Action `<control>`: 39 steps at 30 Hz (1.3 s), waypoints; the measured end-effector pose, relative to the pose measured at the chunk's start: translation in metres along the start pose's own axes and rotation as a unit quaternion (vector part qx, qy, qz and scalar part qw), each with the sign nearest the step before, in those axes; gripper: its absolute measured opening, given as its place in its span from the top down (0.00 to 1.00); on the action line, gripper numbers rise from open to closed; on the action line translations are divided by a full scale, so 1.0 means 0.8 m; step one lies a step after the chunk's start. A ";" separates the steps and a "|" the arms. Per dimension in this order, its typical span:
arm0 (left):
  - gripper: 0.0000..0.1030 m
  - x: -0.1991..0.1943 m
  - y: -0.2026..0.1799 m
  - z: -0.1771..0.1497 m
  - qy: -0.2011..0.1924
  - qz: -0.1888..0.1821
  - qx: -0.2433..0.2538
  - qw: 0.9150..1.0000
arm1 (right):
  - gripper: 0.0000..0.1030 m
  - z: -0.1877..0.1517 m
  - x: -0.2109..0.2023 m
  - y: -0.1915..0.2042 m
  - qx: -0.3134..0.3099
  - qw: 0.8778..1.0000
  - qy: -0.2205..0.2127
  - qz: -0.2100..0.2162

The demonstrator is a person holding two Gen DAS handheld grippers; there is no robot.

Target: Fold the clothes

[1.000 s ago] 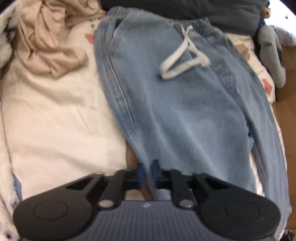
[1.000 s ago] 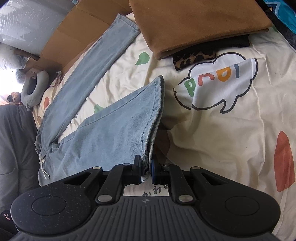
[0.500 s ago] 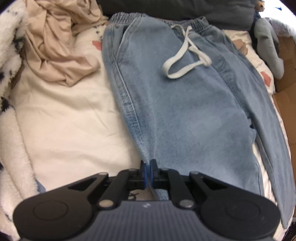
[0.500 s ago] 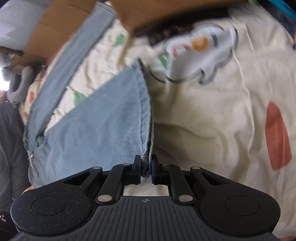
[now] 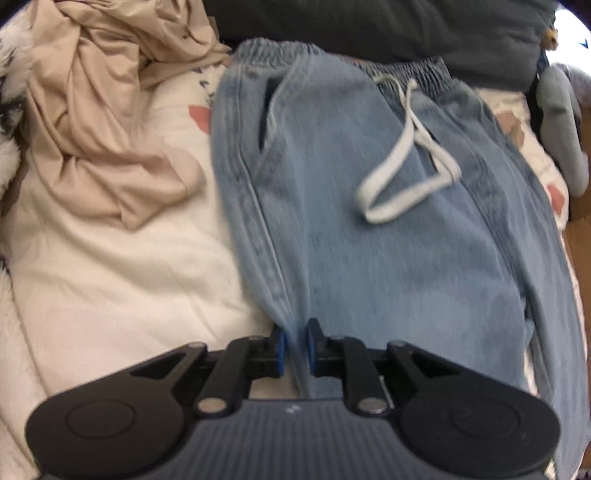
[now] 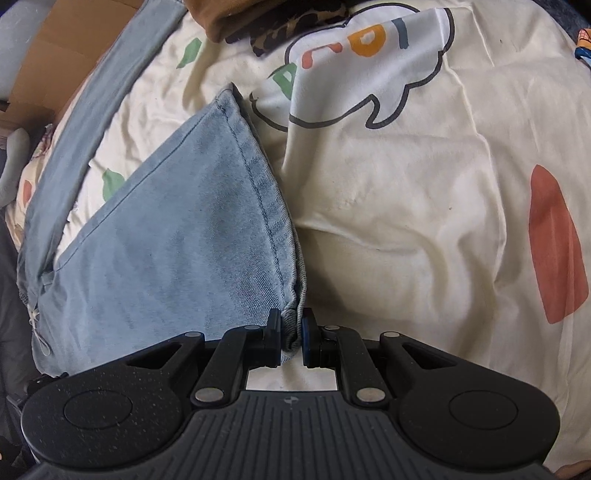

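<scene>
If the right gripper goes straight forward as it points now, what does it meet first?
The right gripper already grips the jeans at the hem corner, so the denim comes first. Beyond it lies the cream bedsheet, probably then the leopard-print cloth; depth is unclear.

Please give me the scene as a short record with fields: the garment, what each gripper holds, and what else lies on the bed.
garment: light blue denim trousers with elastic waistband and white drawstring, lying on the bed
left gripper: shut on the side edge of the trousers
right gripper: shut on the hem corner of one trouser leg
other leg: stretched out flat
surface: cream printed bedsheet
other items: crumpled beige garment; folded brown cloth at the far edge
</scene>
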State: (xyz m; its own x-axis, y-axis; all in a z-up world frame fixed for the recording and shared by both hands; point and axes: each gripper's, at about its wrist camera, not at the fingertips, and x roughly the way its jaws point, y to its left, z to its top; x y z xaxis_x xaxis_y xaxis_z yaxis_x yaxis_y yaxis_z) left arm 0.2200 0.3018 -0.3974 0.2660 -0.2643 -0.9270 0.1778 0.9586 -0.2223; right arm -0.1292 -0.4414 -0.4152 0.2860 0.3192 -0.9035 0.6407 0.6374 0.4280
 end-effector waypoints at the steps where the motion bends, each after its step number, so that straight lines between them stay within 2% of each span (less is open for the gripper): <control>1: 0.86 0.001 0.002 0.004 -0.001 -0.002 -0.001 1.000 | 0.92 0.000 0.001 0.000 0.001 1.000 0.000 -0.001; 5: 0.86 0.007 0.009 0.015 -0.005 -0.010 -0.010 1.000 | 0.92 0.000 0.005 -0.001 0.002 1.000 0.004 -0.003; 10: 0.83 0.010 0.021 0.031 -0.022 -0.015 -0.050 0.998 | 0.92 0.003 0.006 0.001 -0.006 1.000 0.009 -0.005; 13: 0.84 0.011 0.019 0.049 -0.030 -0.012 -0.073 0.997 | 0.92 0.003 0.007 0.001 -0.007 1.000 0.009 -0.007; 22: 0.89 -0.026 0.017 0.051 -0.069 0.001 -0.050 0.996 | 0.92 -0.003 0.006 0.004 -0.013 1.000 0.009 -0.006; 25: 0.90 -0.034 0.027 0.045 -0.067 0.005 -0.045 0.997 | 0.92 -0.004 0.004 0.007 -0.010 1.000 0.007 -0.007; 32: 0.88 -0.020 0.038 0.056 -0.042 0.003 -0.028 0.999 | 0.92 -0.006 0.015 0.004 -0.011 1.000 0.017 -0.016; 39: 0.86 -0.008 0.026 0.086 -0.052 0.012 -0.041 0.998 | 0.92 -0.005 0.024 0.006 -0.011 1.000 0.023 -0.018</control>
State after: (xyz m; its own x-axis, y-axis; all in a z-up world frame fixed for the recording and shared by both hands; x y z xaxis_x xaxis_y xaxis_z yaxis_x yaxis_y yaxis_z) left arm 0.2871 0.3164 -0.3754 0.3669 -0.2471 -0.8968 0.0942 0.9690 -0.2285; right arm -0.1232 -0.4297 -0.4301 0.2299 0.3276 -0.9164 0.6344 0.6637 0.3964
